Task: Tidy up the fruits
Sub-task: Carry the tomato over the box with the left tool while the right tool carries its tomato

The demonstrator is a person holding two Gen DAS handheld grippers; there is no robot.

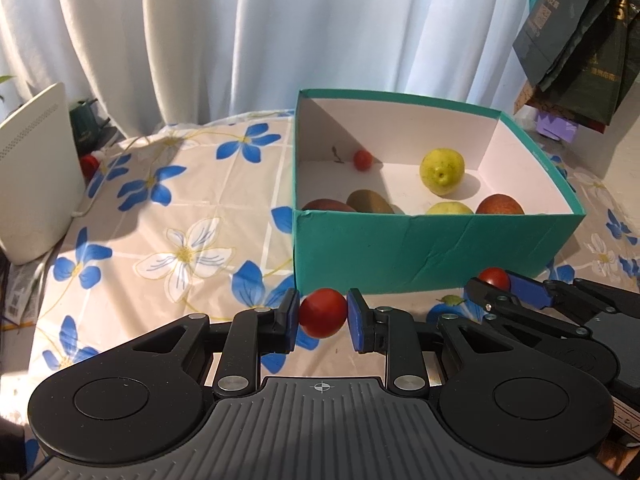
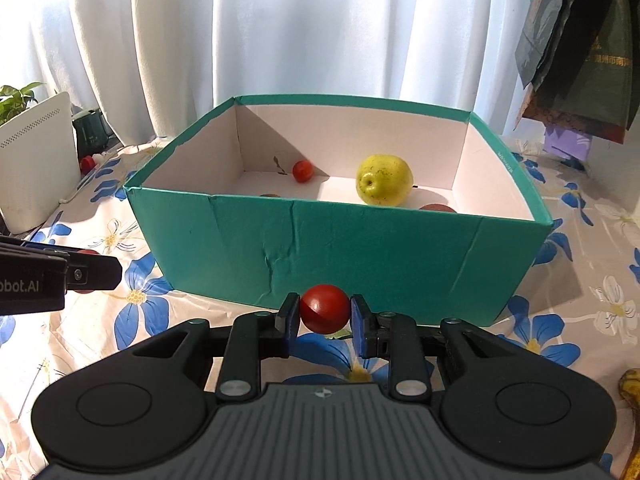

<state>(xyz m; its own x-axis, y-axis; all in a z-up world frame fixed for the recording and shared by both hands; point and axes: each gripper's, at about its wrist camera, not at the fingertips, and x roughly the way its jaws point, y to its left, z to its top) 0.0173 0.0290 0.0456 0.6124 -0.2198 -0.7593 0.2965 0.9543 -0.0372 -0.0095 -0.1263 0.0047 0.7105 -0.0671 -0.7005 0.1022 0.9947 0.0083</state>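
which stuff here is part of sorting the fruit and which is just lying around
Job:
- teal box
- small red fruit in left gripper
- small red fruit in right gripper
- yellow pear and other fruit in box

Lying about:
- white device
- hanging bags
- green mug
- curtain

Home room, table by a window.
White curtains backlit by sun, floral tablecloth, white router-like box, potted plant, shopping bags hanging at right.

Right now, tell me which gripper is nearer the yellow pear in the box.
Right. The right gripper faces the pear almost straight across the box's front wall; the left gripper sits off toward the box's left corner.
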